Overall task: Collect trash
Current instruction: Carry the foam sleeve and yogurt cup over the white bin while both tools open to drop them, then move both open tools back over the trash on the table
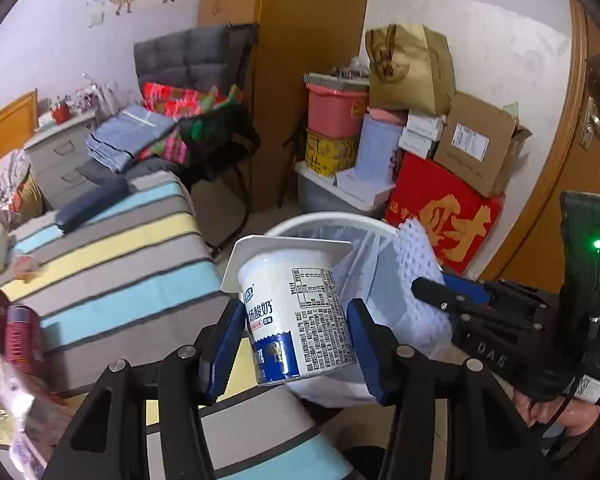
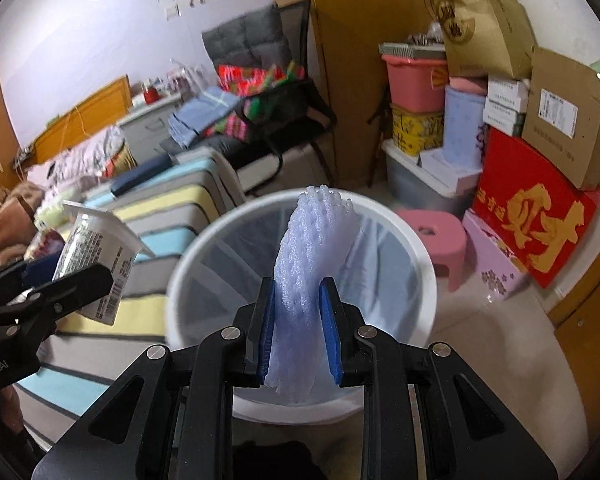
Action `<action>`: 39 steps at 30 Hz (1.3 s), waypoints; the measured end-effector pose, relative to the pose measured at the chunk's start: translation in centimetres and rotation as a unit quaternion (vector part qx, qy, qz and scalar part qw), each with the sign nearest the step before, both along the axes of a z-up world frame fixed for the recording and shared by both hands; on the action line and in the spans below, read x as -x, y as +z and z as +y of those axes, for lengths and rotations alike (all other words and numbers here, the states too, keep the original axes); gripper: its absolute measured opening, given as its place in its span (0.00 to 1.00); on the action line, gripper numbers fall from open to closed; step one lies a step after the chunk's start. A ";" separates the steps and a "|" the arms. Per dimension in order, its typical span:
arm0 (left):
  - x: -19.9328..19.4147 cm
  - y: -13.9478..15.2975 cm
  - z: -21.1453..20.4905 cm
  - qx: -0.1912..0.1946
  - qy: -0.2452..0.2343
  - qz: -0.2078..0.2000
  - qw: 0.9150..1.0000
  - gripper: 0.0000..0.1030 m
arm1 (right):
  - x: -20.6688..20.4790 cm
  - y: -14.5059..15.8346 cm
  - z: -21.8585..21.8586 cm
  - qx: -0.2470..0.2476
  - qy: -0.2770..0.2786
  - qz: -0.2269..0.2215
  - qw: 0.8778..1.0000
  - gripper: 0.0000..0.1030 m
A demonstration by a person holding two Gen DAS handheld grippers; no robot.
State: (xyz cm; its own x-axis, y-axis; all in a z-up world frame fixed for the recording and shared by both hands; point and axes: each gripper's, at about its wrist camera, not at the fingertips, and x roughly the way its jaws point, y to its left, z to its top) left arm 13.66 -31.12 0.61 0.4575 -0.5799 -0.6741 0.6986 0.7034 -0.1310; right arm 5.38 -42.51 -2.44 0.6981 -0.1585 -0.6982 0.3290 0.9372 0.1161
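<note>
My left gripper (image 1: 296,344) is shut on a white yogurt cup (image 1: 296,312) with blue print, held tilted just left of the bin's rim. My right gripper (image 2: 300,328) is shut on a pale blue foam net sleeve (image 2: 314,256), held over the open mouth of the white trash bin (image 2: 420,256), which has a clear liner. In the left wrist view the foam sleeve (image 1: 420,264) and the right gripper (image 1: 452,300) sit to the right, over the bin (image 1: 324,220). The cup (image 2: 96,256) and the left gripper (image 2: 60,288) show at the left of the right wrist view.
A striped bed (image 1: 112,256) lies left of the bin, with wrappers (image 1: 16,344) on its near edge. A pink stool (image 2: 440,240), a red box (image 2: 536,204), stacked boxes and tubs (image 2: 416,84) stand behind the bin. A chair with clothes (image 1: 204,120) stands by the wardrobe.
</note>
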 end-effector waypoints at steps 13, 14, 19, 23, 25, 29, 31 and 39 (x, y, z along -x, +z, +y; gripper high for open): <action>-1.9 -2.1 -2.6 -0.003 -0.010 0.017 1.000 0.63 | -0.7 -1.9 -2.4 0.004 0.000 0.039 0.999 0.31; -2.0 -2.1 -2.5 -0.005 -0.006 0.013 1.000 0.64 | -0.6 -1.8 -2.4 0.004 -0.002 0.039 0.999 0.36; -2.2 -1.6 -0.8 0.001 0.007 0.013 1.000 0.64 | -0.4 -1.9 -2.4 0.000 -0.005 0.031 0.999 0.51; -2.0 -0.9 0.7 0.007 0.018 0.008 1.000 0.64 | -0.2 -1.4 -1.8 0.002 -0.010 0.023 1.000 0.51; -2.0 -0.5 1.7 0.011 0.023 0.005 1.000 0.64 | -0.1 -1.1 -1.4 0.003 -0.011 0.016 1.000 0.51; -1.7 0.1 4.1 0.013 0.045 0.001 0.999 0.64 | 0.3 -0.2 -0.4 0.003 -0.008 -0.002 1.000 0.51; -1.5 0.5 5.1 0.013 0.053 -0.005 0.999 0.64 | 0.5 0.4 0.3 0.007 -0.005 -0.014 1.000 0.51; 0.0 2.0 10.8 0.020 0.099 -0.035 0.994 0.64 | 0.9 2.2 3.5 0.017 0.016 -0.051 0.998 0.51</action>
State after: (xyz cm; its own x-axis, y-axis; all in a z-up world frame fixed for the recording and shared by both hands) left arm 13.69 -20.28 2.57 0.6100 -0.4991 -0.6155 0.5550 0.8235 -0.1177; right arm 4.52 -39.01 -0.27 0.7701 -0.1573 -0.6182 0.2868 0.9510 0.1153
